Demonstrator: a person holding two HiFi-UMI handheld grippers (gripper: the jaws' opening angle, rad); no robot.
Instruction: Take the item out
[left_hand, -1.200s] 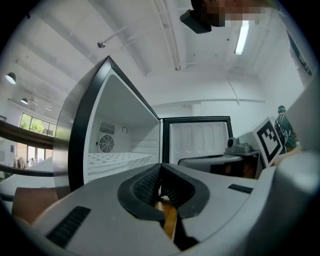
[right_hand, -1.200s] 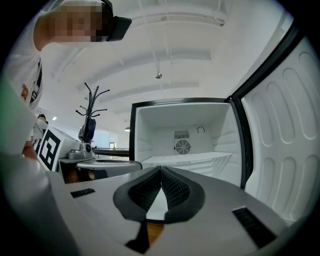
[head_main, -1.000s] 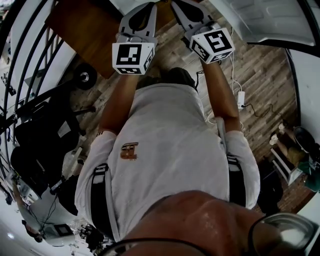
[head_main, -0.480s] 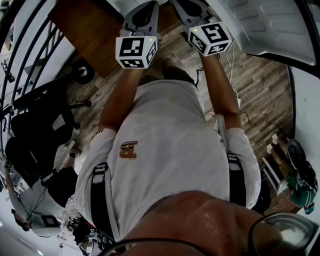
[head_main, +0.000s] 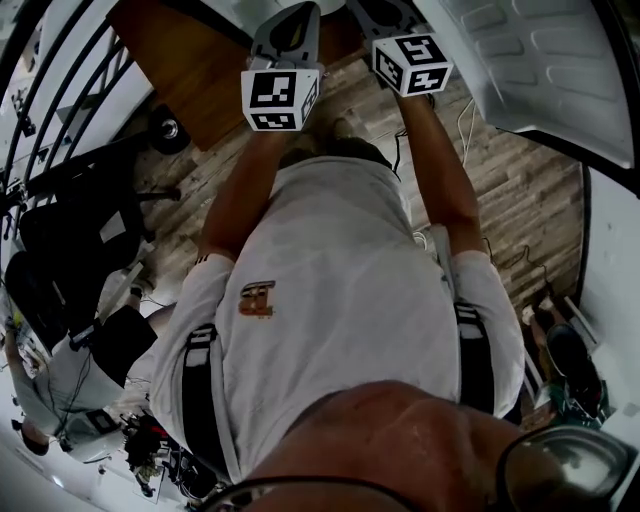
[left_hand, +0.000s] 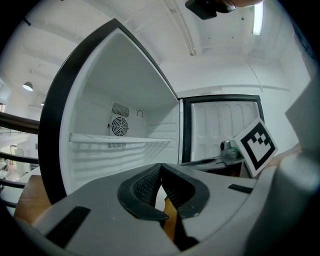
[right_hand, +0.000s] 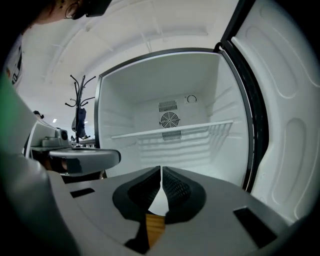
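An open white fridge compartment (right_hand: 170, 100) faces me, with a round fan grille (right_hand: 169, 120) on its back wall and one white shelf (right_hand: 170, 129). What shows of the shelf and the compartment floor is bare; I see no item. My left gripper (left_hand: 160, 168) is shut with nothing between its pads and points at the compartment (left_hand: 120, 100) from the left. My right gripper (right_hand: 160, 170) is shut and empty too, just in front of the opening. In the head view both grippers, left (head_main: 287, 35) and right (head_main: 385, 15), are held out side by side at the top edge.
The fridge door (right_hand: 280, 100) stands swung open at the right, and shows white in the head view (head_main: 520, 60). A brown wooden top (head_main: 190, 60) lies to the left. A coat rack (right_hand: 82, 107) stands left of the fridge. A black chair (head_main: 80, 230) is on the plank floor.
Both grippers have moved forward toward the fridge, up toward the top edge of the head view. Their jaws stay shut.
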